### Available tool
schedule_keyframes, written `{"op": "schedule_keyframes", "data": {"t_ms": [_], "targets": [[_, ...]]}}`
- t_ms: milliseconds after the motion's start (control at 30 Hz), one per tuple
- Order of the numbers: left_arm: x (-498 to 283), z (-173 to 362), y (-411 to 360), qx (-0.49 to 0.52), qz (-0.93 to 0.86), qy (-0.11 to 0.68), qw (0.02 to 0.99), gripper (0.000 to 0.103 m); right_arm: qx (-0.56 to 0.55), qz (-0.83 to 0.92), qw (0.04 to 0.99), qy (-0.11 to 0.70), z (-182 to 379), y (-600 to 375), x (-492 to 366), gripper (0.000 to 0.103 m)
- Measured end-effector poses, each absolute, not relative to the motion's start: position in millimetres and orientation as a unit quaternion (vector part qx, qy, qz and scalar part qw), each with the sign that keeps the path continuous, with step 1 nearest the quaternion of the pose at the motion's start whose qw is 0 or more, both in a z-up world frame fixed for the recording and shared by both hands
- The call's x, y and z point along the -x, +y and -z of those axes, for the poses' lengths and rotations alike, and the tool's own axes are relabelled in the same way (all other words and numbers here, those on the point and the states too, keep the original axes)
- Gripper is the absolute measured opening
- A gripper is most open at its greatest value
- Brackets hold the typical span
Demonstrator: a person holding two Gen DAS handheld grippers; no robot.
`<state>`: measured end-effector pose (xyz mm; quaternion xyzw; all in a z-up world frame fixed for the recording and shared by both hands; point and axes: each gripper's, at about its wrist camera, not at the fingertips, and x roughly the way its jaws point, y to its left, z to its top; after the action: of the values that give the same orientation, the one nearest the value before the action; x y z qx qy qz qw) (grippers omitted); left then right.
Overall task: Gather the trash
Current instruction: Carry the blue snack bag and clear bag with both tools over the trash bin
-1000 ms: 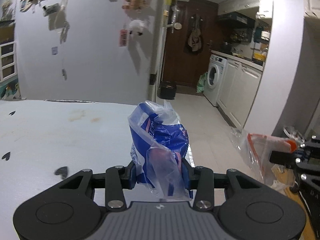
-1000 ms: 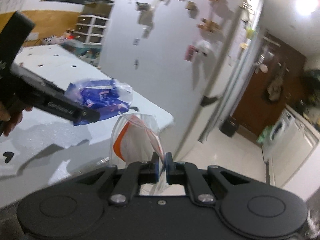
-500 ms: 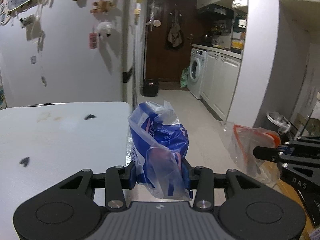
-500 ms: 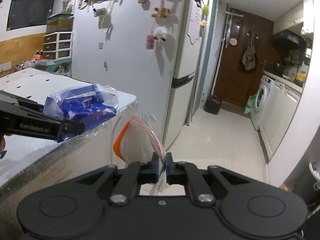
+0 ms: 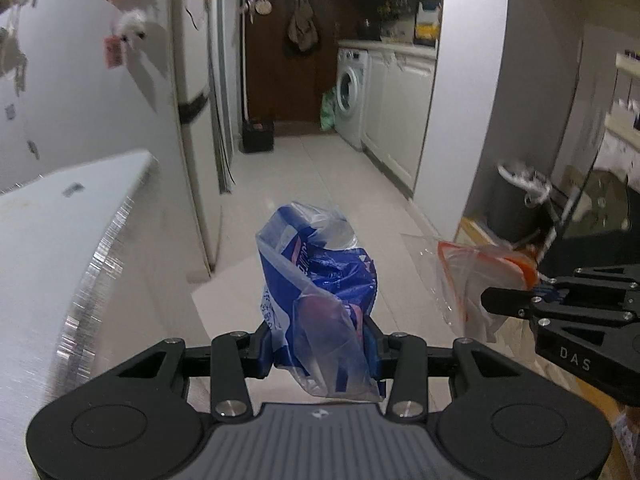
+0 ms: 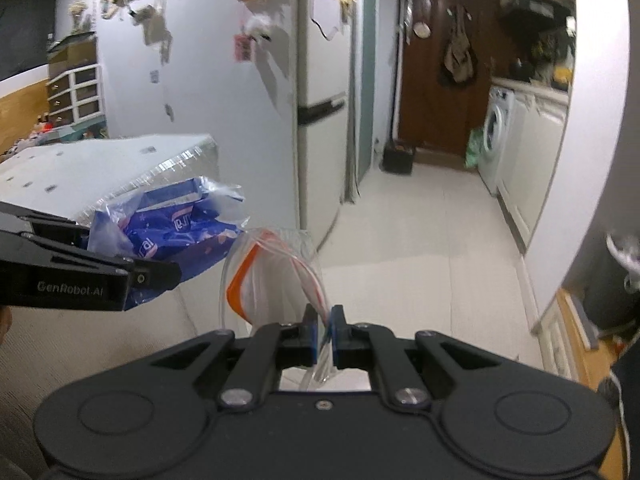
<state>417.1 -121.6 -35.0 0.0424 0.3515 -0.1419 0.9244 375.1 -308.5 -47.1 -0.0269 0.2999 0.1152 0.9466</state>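
Observation:
My left gripper (image 5: 320, 344) is shut on a crumpled blue and clear plastic wrapper (image 5: 320, 280) and holds it in the air over the floor, off the table's end. My right gripper (image 6: 325, 332) is shut on a clear zip bag with an orange strip (image 6: 264, 280), which hangs in the air. In the left wrist view the zip bag (image 5: 476, 280) and right gripper (image 5: 536, 296) are at the right. In the right wrist view the blue wrapper (image 6: 176, 232) and left gripper (image 6: 152, 276) are at the left. A dark trash bin with a white liner (image 5: 516, 204) stands by the wall at the right.
The white table (image 5: 60, 232) ends at the left, with the fridge (image 5: 192, 120) behind it. A tiled corridor (image 5: 328, 184) leads to a washing machine (image 5: 350, 96), white cabinets (image 5: 404, 120) and a brown door (image 6: 436, 60). A white wall corner (image 5: 460, 100) stands at the right.
Both grippers have swung right, away from the table toward the corridor, each still holding its piece. The table has slid to the left edge and the trash bin has come closer in view.

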Motion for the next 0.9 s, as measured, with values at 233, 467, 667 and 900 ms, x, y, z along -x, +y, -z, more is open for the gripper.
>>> {"op": "schedule_keyframes", "data": {"t_ms": [233, 467, 667, 900], "targets": [[-444.3, 97.0, -141.2, -0.046, 0.149, 0.419, 0.895, 0.043, -0.008, -0.094, 0.926, 0.366, 101.4, -338.3, -395.6, 0.006], [-469.0, 156.6, -137.4, -0.036, 0.133, 0.475, 0.869, 0.044, -0.045, -0.091, 0.894, 0.436, 152.6, -342.9, -427.9, 0.006], [-493.9, 194.4, -129.2, -0.007, 0.128, 0.524, 0.842, 0.044, -0.091, -0.095, 0.856, 0.501, 200.7, -334.2, -455.7, 0.007], [-516.5, 246.1, -116.7, 0.008, 0.111, 0.592, 0.798, 0.044, -0.124, -0.074, 0.809, 0.57, 257.1, -332.0, -483.6, 0.007]]}}
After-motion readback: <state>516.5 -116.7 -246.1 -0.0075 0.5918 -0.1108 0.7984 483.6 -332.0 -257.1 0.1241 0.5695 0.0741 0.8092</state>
